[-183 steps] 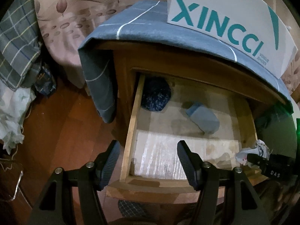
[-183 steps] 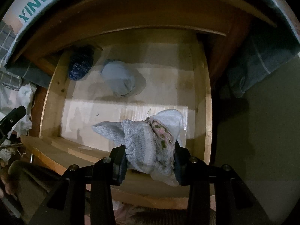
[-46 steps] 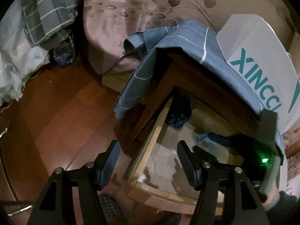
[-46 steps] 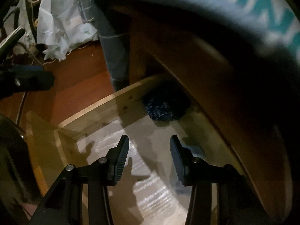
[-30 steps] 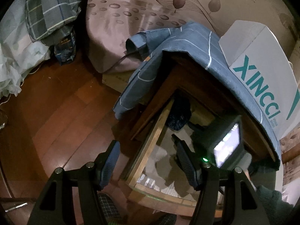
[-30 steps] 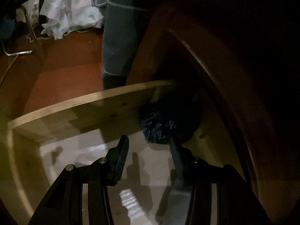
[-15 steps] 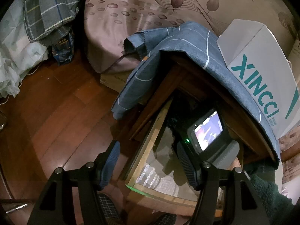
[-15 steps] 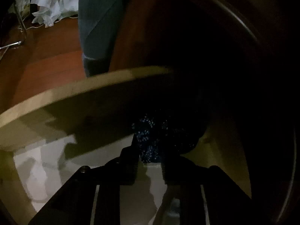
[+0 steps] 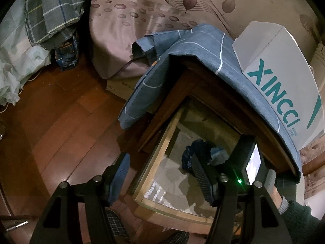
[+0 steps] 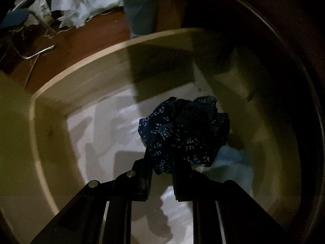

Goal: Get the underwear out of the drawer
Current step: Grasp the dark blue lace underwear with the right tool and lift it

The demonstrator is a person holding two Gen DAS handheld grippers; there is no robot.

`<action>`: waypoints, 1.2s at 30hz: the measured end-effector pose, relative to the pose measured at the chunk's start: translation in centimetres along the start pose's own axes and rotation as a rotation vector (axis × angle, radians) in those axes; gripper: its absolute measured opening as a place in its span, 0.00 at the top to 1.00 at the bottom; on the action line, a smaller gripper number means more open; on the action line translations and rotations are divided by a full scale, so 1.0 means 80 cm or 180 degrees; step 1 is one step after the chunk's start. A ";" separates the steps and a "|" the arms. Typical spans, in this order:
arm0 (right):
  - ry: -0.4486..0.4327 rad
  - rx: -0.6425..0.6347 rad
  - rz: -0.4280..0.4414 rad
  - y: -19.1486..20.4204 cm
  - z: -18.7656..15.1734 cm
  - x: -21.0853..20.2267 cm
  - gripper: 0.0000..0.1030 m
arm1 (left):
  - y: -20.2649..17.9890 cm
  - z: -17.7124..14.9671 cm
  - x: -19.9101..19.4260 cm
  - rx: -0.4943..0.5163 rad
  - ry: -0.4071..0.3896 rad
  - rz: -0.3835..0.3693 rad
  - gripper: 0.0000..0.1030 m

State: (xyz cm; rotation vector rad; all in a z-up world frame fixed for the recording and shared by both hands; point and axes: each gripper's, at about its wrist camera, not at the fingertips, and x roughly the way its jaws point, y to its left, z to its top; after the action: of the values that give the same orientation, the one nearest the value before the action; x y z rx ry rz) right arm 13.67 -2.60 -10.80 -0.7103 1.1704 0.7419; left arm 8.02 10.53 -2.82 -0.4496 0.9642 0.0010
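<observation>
One soft, light bundle, the dark blue white-speckled underwear (image 10: 183, 134), is pinched in the right gripper (image 10: 162, 168) over the pale wooden drawer (image 10: 50, 126), bunched at twelve o'clock (grip looks thin); left gripper (image 9: 160, 174) hangs wide, empty.

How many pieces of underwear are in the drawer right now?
2. The dark speckled underwear is pinched in the right gripper above the drawer floor; a light blue piece lies beside it. The back corners are too dark to check.
</observation>
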 end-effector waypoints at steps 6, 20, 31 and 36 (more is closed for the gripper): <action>-0.0117 0.0095 -0.0043 0.000 -0.014 -0.012 0.66 | 0.000 0.000 0.000 -0.0009 0.0004 -0.0010 0.37; -0.0171 0.0182 -0.0142 -0.019 0.008 0.012 0.35 | -0.003 0.002 0.002 0.0001 0.0027 -0.0030 0.37; -0.0073 0.0292 0.0057 -0.015 0.003 0.030 0.35 | -0.002 0.002 0.003 -0.0002 0.0028 -0.0029 0.37; 0.0015 0.0228 0.0055 -0.003 0.003 0.027 0.62 | -0.004 0.002 0.003 0.0008 0.0023 -0.0032 0.37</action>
State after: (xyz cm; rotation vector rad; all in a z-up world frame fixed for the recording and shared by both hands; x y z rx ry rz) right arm 14.47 -2.27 -12.79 -0.6432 1.2028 0.7098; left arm 8.40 10.26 -2.81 -0.4523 0.9691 -0.0109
